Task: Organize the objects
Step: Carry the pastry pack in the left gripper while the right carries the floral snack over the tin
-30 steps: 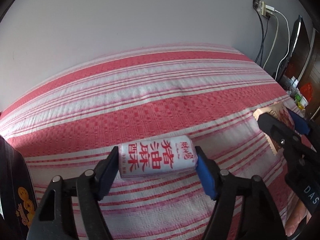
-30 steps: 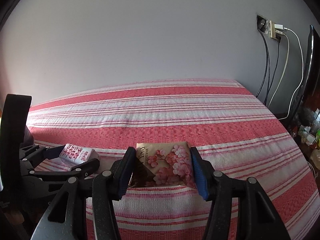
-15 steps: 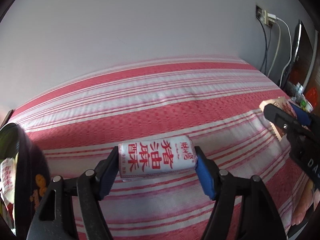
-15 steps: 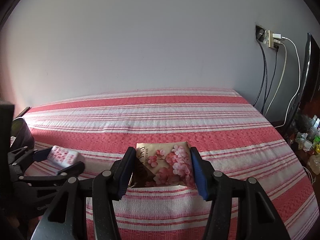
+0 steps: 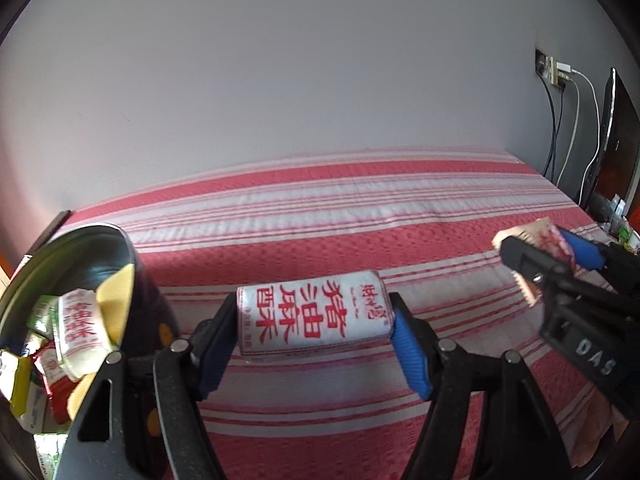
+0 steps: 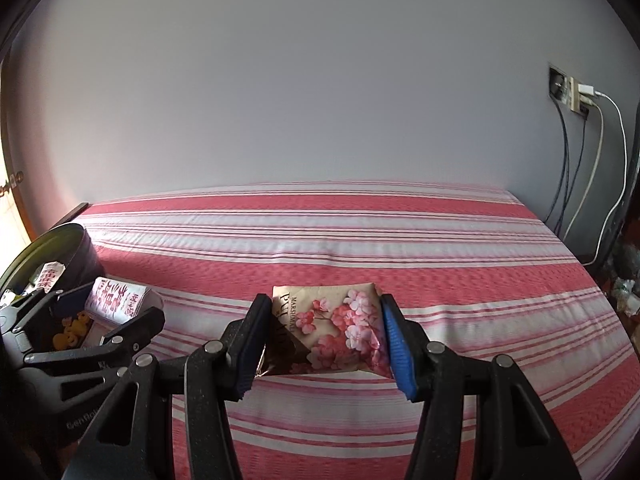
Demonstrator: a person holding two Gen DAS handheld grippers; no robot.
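My left gripper [image 5: 314, 342] is shut on a white snack packet with red Chinese characters [image 5: 312, 314], held above the striped bed just right of a round black tin [image 5: 132, 264]. The tin holds several snack packets [image 5: 76, 328]. My right gripper [image 6: 326, 344] is shut on a brown pouch with pink blossoms [image 6: 332, 332], held over the bed's middle. In the right wrist view the left gripper [image 6: 108, 312] and its white packet [image 6: 116, 300] sit at the far left beside the tin [image 6: 80, 252]. The right gripper with its pouch [image 5: 552, 240] shows at the right of the left wrist view.
The bed has a red and white striped cover [image 6: 360, 240] against a plain grey wall. A wall socket with plugs and hanging cables [image 6: 576, 100] is at the right. Clutter [image 5: 616, 216] lies beside the bed's right edge. A dark screen edge [image 5: 616, 128] stands there.
Both grippers have moved left with their packets still held. The black tin with its packets has come into view at the left of both wrist views.
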